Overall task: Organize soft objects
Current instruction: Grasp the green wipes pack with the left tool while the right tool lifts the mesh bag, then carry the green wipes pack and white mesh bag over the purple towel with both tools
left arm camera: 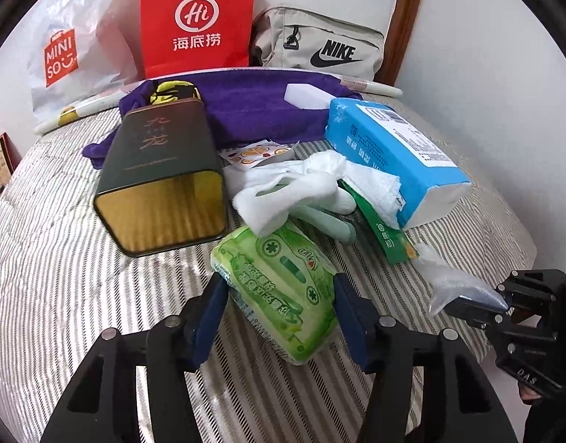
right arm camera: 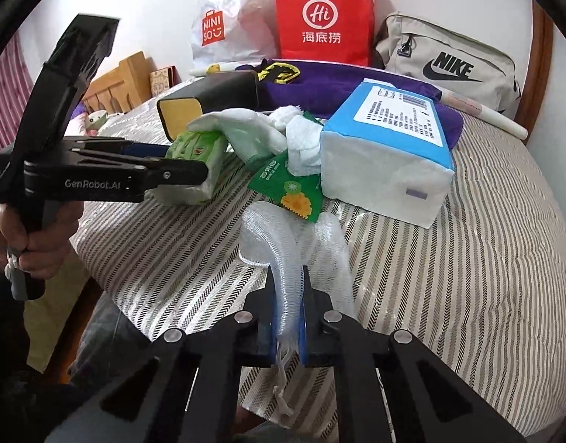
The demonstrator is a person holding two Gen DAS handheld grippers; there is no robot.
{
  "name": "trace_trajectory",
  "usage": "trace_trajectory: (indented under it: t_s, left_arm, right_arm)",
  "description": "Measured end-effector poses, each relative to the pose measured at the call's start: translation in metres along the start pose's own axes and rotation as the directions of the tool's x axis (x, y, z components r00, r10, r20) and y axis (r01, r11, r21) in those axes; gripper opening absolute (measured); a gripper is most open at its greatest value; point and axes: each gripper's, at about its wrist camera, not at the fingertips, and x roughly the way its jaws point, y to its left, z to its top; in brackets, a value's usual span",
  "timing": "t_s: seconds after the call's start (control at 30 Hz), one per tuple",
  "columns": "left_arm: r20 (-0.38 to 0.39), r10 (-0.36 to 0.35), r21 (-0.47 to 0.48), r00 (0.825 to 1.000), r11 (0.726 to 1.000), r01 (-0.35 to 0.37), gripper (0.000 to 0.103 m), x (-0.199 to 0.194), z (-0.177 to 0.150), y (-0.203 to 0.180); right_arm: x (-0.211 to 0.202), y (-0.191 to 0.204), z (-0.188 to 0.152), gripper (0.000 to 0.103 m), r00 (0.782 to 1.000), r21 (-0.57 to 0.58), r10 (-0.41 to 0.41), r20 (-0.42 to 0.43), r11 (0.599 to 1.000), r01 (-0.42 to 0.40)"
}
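A green tissue pack (left arm camera: pixel 283 258) lies on the striped bedspread (left arm camera: pixel 61 258), and my left gripper (left arm camera: pixel 279 295) is shut on it, one blue pad against each long side. The right wrist view shows that gripper (right arm camera: pixel 189 164) from the side, with the pack (right arm camera: pixel 198 147) between its fingers. My right gripper (right arm camera: pixel 287 277) is shut on a white translucent mesh net (right arm camera: pixel 268 229), which trails out over the bed. That gripper (left arm camera: pixel 504 304) is also at the right edge of the left wrist view, pinching the net (left arm camera: pixel 456 288). White gloves (left arm camera: pixel 294 188) are heaped just beyond the pack.
A dark tin (left arm camera: pixel 161 181) lies on its side to the left. A blue tissue pack (left arm camera: pixel 390 155), a green sachet (left arm camera: pixel 382 232), a purple towel (left arm camera: pixel 253 110) and a white sponge (left arm camera: pixel 305 94) lie behind. A red bag (left arm camera: pixel 198 18), a Miniso bag (left arm camera: pixel 65 48) and a Nike bag (left arm camera: pixel 320 40) line the wall.
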Motion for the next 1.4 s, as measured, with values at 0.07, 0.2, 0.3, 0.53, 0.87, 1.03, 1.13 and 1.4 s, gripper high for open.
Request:
trace_trajectory:
  t_s: [0.07,0.2,0.3,0.53,0.87,1.03,1.13,1.4]
  left_arm:
    - [0.008,-0.017,-0.016,1.000,1.000,0.017,0.055,-0.006,-0.001,0.004]
    - [0.018,-0.026,-0.042,1.000,0.999,0.026,0.055,-0.016,-0.005,0.012]
    - [0.022,-0.009,-0.060,1.000,0.998,0.010,0.055,-0.023,-0.009,0.020]
    - [0.041,0.014,-0.109,0.999,0.994,-0.010,0.055,-0.040,-0.013,0.038]
    - [0.084,0.021,-0.129,0.996,0.992,-0.010,0.055,-0.062,0.008,0.045]
    - [0.110,0.018,-0.138,0.994,0.990,-0.002,0.056,-0.071,0.028,0.052]
    - [0.117,0.024,-0.148,0.993,0.989,-0.006,0.056,-0.073,0.040,0.057]
    - [0.126,0.030,-0.173,0.992,0.985,-0.008,0.056,-0.070,0.069,0.071]
  right_arm:
    - [-0.003,0.000,0.000,0.008,1.000,0.004,0.003,0.003,1.000,-0.003]
    - [-0.009,-0.001,-0.001,0.008,1.000,0.011,0.000,0.006,1.000,0.000]
    - [-0.014,-0.003,-0.003,0.008,1.000,0.010,-0.001,0.010,1.000,0.001]
    - [-0.031,-0.011,-0.006,0.008,0.999,0.036,-0.012,0.034,0.999,0.011]
    - [-0.053,-0.027,0.015,0.008,0.996,0.088,-0.036,0.083,0.996,0.029]
    - [-0.058,-0.032,0.036,0.008,0.993,0.089,-0.046,0.107,0.995,0.036]
    - [-0.059,-0.035,0.051,0.008,0.991,0.090,-0.050,0.121,0.995,0.039]
    - [-0.054,-0.051,0.095,0.008,0.987,0.094,-0.079,0.141,0.993,0.066]
